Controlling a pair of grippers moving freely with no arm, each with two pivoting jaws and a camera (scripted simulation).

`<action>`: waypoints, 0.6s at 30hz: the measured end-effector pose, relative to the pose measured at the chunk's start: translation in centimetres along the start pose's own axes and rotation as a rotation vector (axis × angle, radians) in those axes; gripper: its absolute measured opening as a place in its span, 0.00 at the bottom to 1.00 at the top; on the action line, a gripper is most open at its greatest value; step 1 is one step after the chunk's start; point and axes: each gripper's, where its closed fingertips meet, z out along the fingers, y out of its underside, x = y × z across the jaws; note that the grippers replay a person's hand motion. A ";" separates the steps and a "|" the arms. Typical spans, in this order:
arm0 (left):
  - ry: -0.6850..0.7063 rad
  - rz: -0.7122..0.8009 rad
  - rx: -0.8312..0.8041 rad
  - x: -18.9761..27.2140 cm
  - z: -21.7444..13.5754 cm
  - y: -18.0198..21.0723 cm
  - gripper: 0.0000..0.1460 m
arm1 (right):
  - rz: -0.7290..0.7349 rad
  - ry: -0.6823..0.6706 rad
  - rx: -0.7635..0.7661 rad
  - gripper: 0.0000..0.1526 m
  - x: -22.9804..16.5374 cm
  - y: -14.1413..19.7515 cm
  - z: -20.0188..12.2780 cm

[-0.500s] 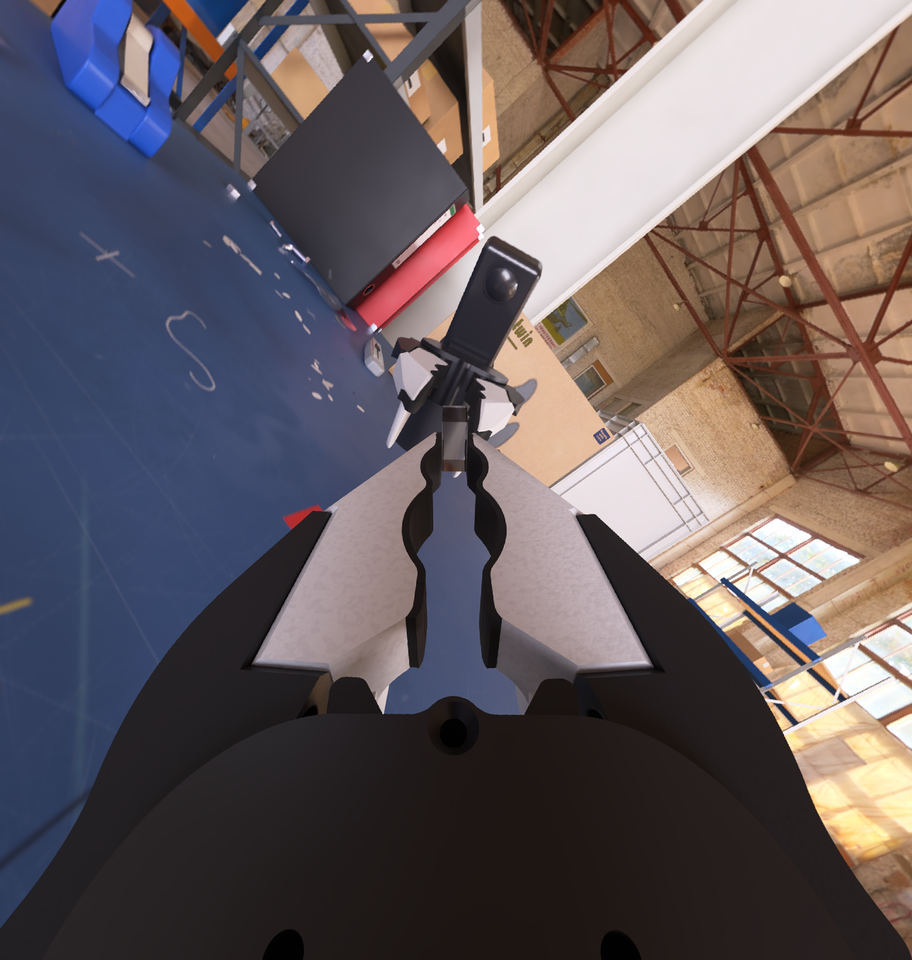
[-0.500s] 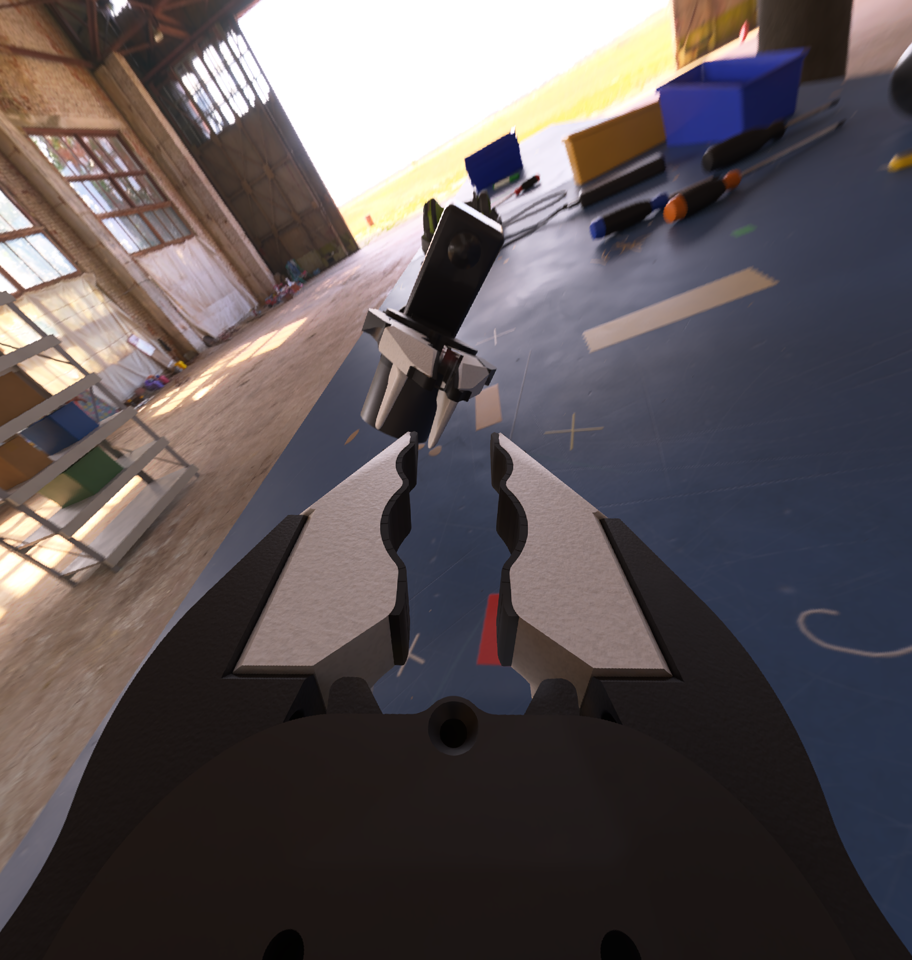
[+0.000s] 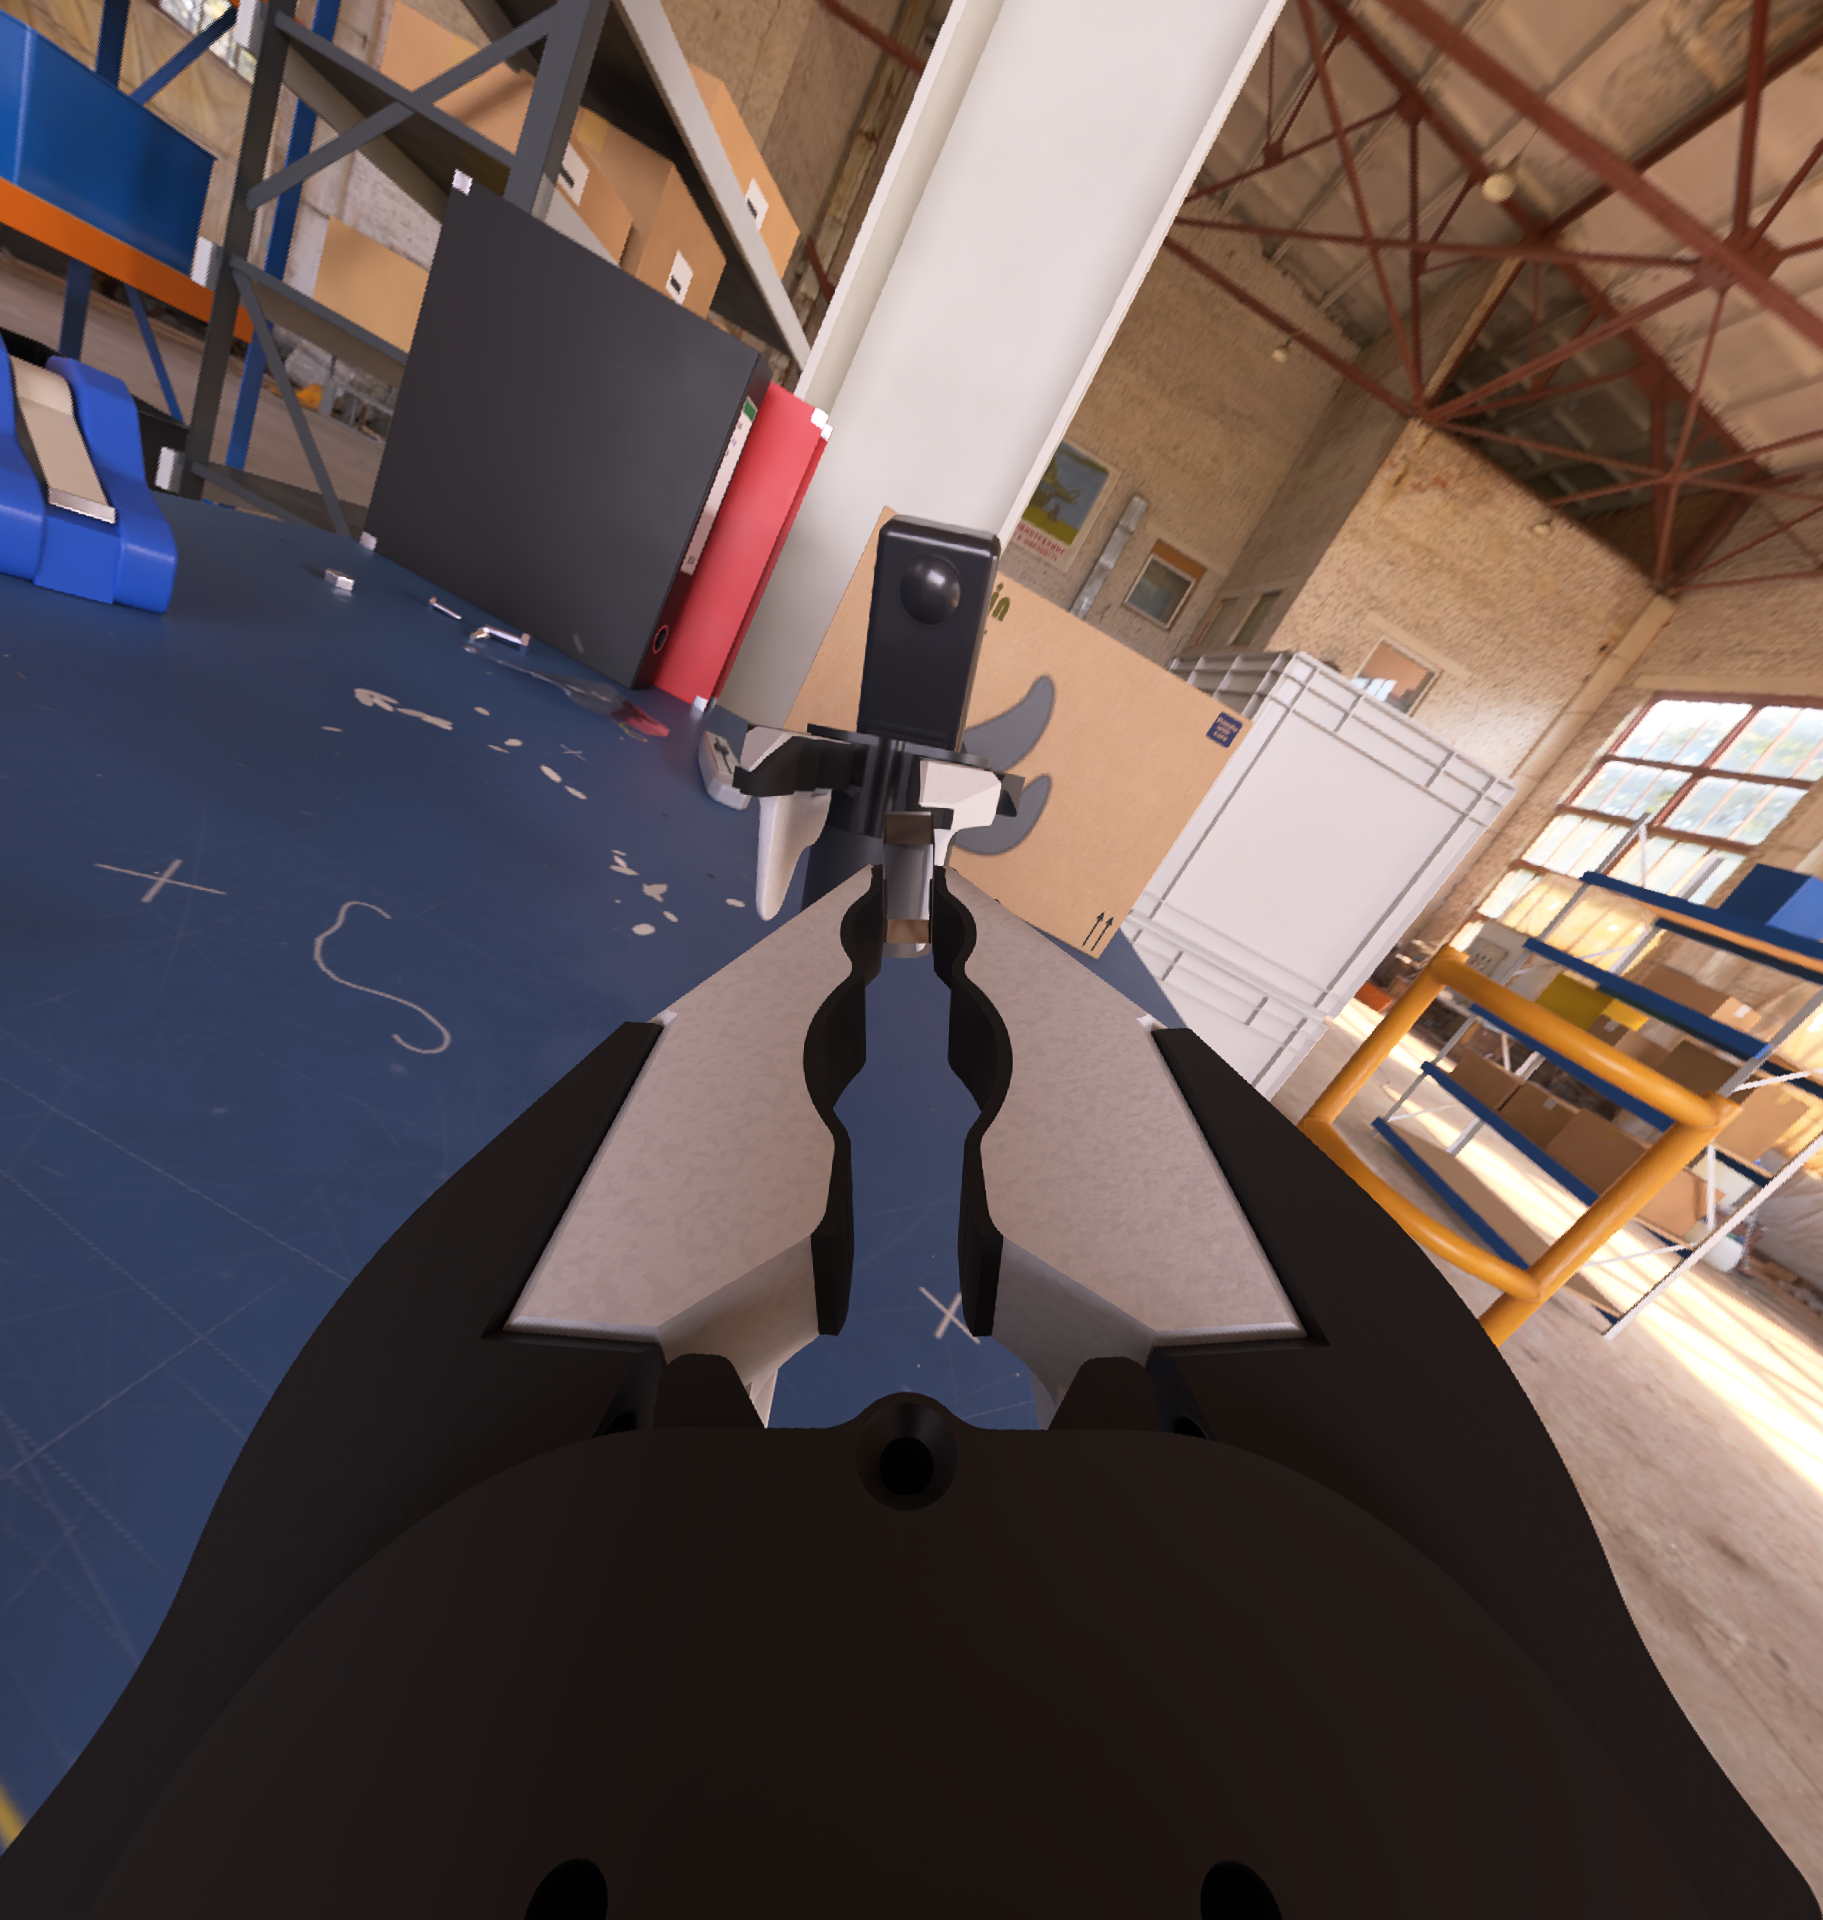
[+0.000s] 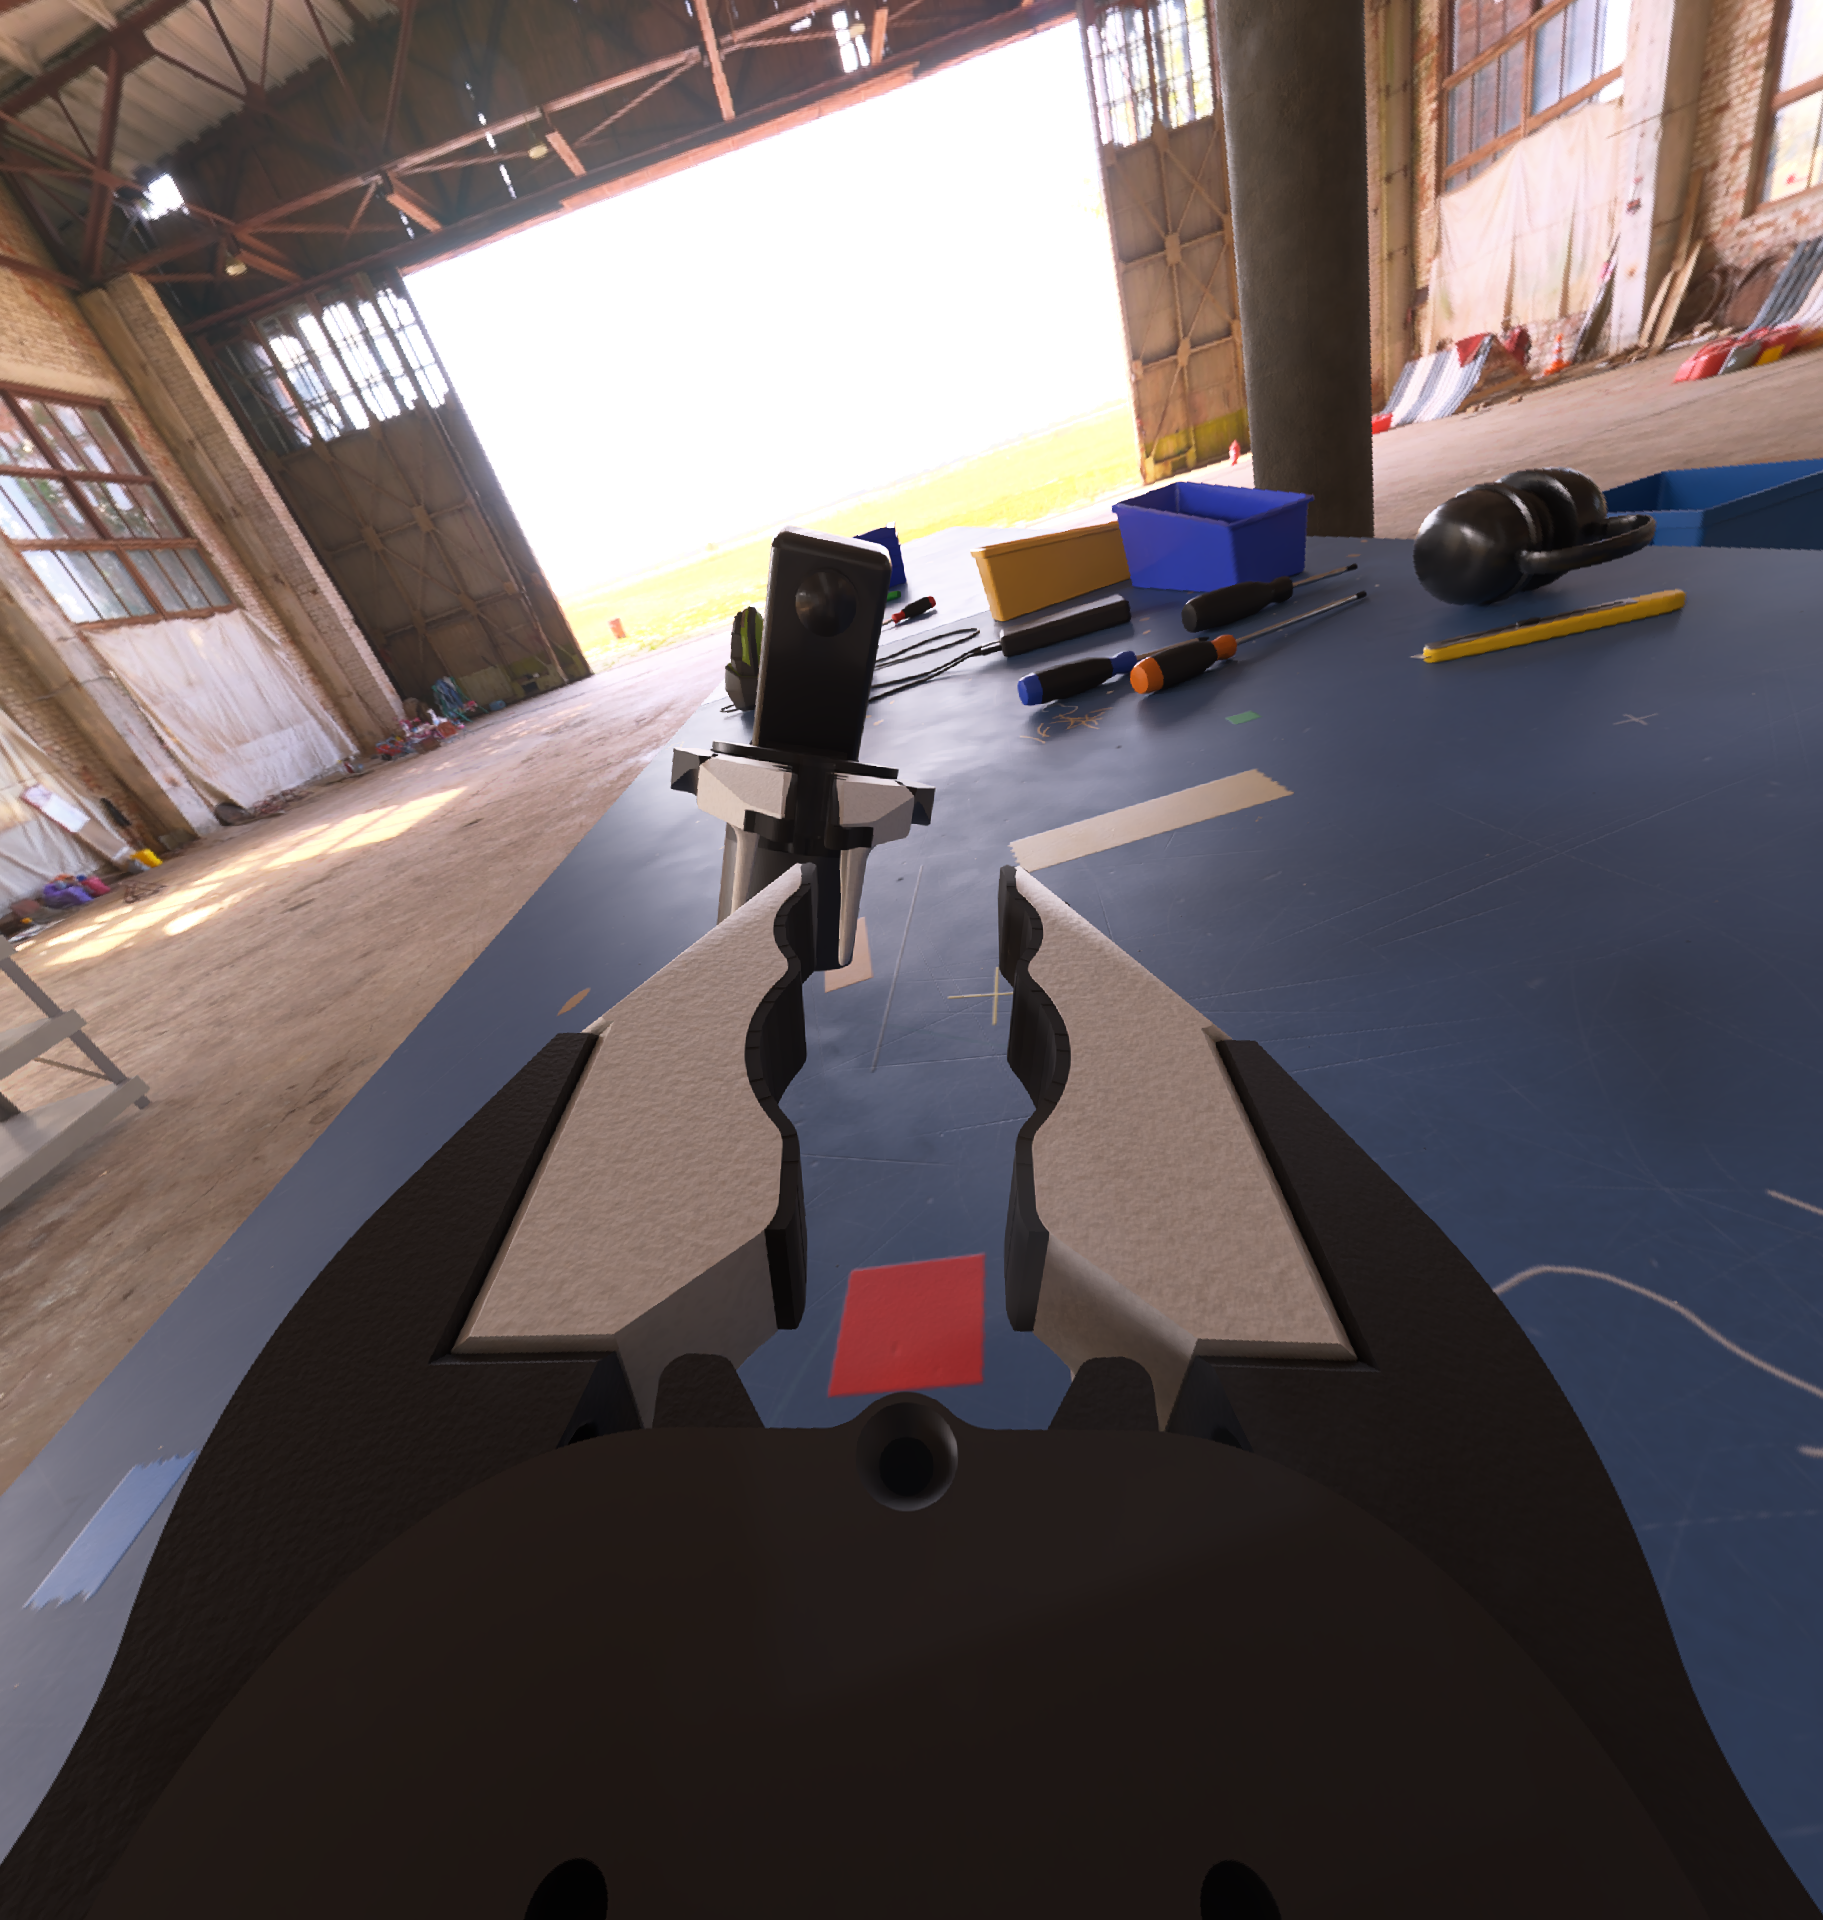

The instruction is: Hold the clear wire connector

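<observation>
Connector held at the fingertips of the left gripper; margin is thin

Connector position: the clear wire connector [image 3: 907, 894] sits pinched between the very tips of the left gripper [image 3: 908, 902], lifted clear of the blue surface [image 3: 263, 1039]. It is a small see-through block with a darker band at its near end. Only the outermost notch of the fingers [image 3: 720, 1122] bears on it; the deeper scallops behind stand empty. The fingers are drawn in narrow, closed on the part.

Directly beyond the connector, facing the left gripper head on, is the right gripper [image 4: 902, 883]. Its fingers stand wide apart with nothing between them. From its own view the left gripper shows opposite and slightly to the left, and the connector cannot be made out there.

Further out on the surface: screwdrivers [image 4: 1177, 660], a yellow utility knife [image 4: 1551, 623], black ear defenders [image 4: 1509, 535] and a blue bin [image 4: 1213, 535]. None lies near the work.

Risks, as judged:
- A tip-only hold on a small smooth part leaves little bearing area; any jolt or tilt could let it pivot or slide out.
- The two grippers sit close, nose to nose. A small advance by either could knock the connector loose.
- If the right gripper closes off-centre, it could lever the part out of the left fingers.
</observation>
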 end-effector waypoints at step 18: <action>0.006 -0.109 0.021 -1.2 0.0 -0.3 0.05 | 0.083 -0.018 -0.008 0.26 0.6 0.1 0.5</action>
